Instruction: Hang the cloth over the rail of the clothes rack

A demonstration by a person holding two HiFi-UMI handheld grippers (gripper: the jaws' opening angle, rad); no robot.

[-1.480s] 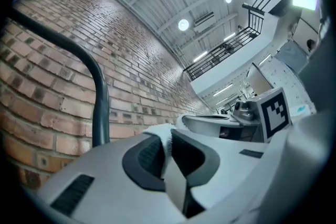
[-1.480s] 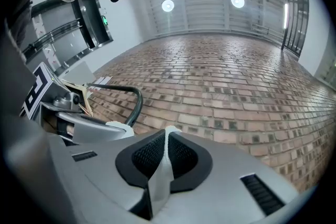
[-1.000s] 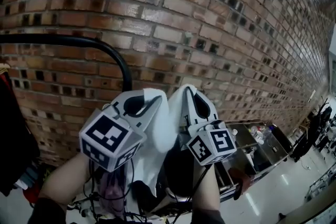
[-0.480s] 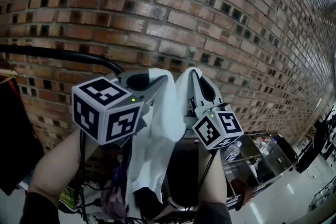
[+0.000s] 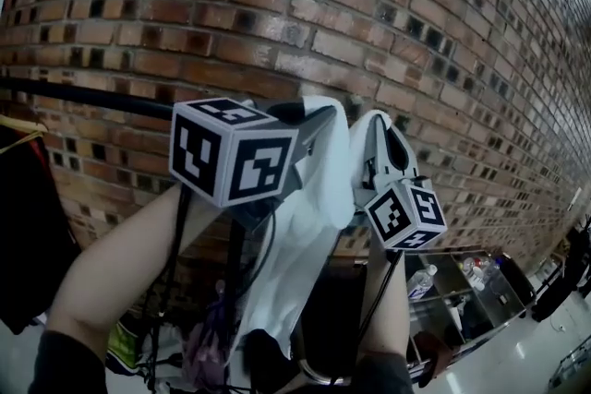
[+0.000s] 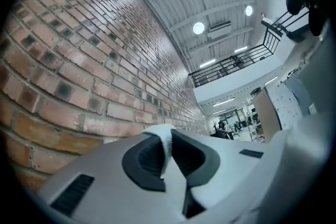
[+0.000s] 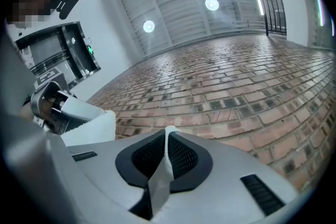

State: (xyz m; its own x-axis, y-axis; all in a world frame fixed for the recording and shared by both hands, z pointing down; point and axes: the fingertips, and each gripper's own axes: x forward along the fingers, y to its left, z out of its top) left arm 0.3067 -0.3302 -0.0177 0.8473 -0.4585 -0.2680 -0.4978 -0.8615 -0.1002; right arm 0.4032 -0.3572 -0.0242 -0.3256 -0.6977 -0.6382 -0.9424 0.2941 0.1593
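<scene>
A white cloth (image 5: pixel 309 208) hangs between my two grippers, in front of the brick wall. My left gripper (image 5: pixel 305 113) is shut on the cloth's upper edge, and a thin white fold (image 6: pixel 167 140) shows pinched between its dark pads. My right gripper (image 5: pixel 372 120) is shut on the other top corner, with a strip of cloth (image 7: pixel 167 153) between its pads. The rack's black rail (image 5: pixel 83 94) runs in from the left at about the height of the left gripper's marker cube, and its right end is hidden behind that cube. The cloth's lower part drapes down between my forearms.
Dark clothes (image 5: pixel 28 226) hang on the rail at the far left. The brick wall (image 5: pixel 388 5) stands close behind the rack. A metal cart (image 5: pixel 471 286) with a bottle (image 5: pixel 420 280) is at the lower right on the floor. Cables and bags lie below the rack.
Both grippers have risen with the cloth held between them. The rail's downward bend, visible above the left cube before, is now hidden behind that cube.
</scene>
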